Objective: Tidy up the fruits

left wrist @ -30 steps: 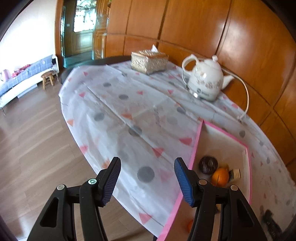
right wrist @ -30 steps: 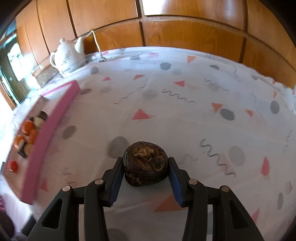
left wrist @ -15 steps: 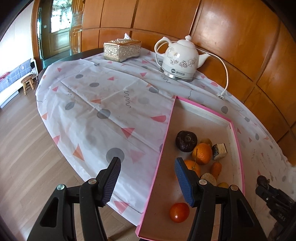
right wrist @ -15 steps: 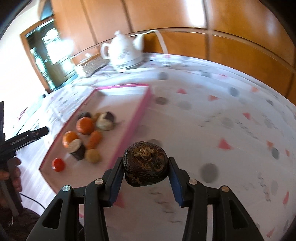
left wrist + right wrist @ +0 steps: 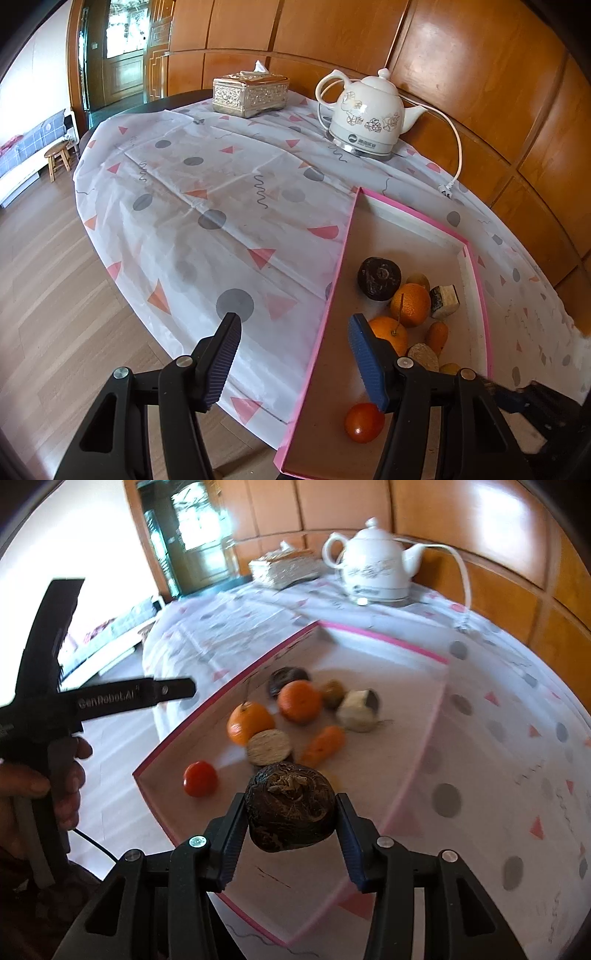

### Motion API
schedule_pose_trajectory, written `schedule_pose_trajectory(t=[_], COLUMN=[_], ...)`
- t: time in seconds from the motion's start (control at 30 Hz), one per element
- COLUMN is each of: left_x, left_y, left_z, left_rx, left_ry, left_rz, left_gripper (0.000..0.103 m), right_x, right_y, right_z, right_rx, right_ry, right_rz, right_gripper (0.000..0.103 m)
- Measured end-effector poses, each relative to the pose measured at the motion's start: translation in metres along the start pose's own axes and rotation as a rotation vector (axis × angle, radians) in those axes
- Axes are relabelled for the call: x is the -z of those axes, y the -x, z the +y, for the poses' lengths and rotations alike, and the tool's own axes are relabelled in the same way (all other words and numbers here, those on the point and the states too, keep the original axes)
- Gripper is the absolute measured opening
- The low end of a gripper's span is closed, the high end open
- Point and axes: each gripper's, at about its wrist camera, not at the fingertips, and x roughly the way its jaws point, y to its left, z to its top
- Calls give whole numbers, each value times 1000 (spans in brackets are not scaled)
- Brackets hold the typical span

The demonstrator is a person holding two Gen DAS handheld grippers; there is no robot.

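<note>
My right gripper [image 5: 291,818] is shut on a dark brown wrinkled fruit [image 5: 290,810] and holds it above the near end of the pink-rimmed box [image 5: 373,638]. Inside the box lie two oranges [image 5: 299,700], a red tomato [image 5: 200,778], a small carrot-like piece [image 5: 325,744], another dark fruit [image 5: 286,678] and cut pieces. My left gripper [image 5: 293,360] is open and empty, over the box's left rim [image 5: 334,280] at the table's front edge. The oranges [image 5: 410,303] and the tomato [image 5: 364,421] show in the left wrist view.
A white electric kettle [image 5: 364,120] with a cord [image 5: 456,147] and a gold tissue box [image 5: 251,94] stand at the back of the table. A patterned tablecloth [image 5: 207,199] covers it. Wooden wall panels run behind. The floor [image 5: 48,295] lies to the left.
My right gripper has carried the dark fruit left, from beside the box to over its near end. My left gripper has shifted slightly; it stays open.
</note>
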Motion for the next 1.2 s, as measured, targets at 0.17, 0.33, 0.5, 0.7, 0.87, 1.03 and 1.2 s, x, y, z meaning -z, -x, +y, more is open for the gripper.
schedule_pose_trajectory(t=[0.17, 0.33, 0.5, 0.7, 0.87, 1.03, 1.2], left_x=[1, 2, 1, 2, 4, 5, 5], left_y=[1, 4, 4, 8, 9, 10, 13], left_z=[-4, -13, -13, -17, -22, -26, -28], left_rx=[0, 13, 17, 20, 21, 24, 25], left_ry=[-22, -64, -61, -81, -106, -125, -129], left_rz=[-6, -20, -17, -27, -26, -28, -36], left_gripper=[61, 63, 63, 63, 66, 66, 66], right_x=[2, 8, 15, 13, 11, 12, 16], right_y=[-24, -24, -17, -20, -24, -23, -18], right_z=[3, 1, 6, 5, 6, 7, 6], right_rx=[-5, -14, -36, -17, 9, 31, 39], right_ry=[1, -11, 11, 6, 14, 8, -11], right_rz=[68, 70, 68, 57, 48, 46, 44], right_gripper=[48, 50, 50, 47, 47, 47, 47])
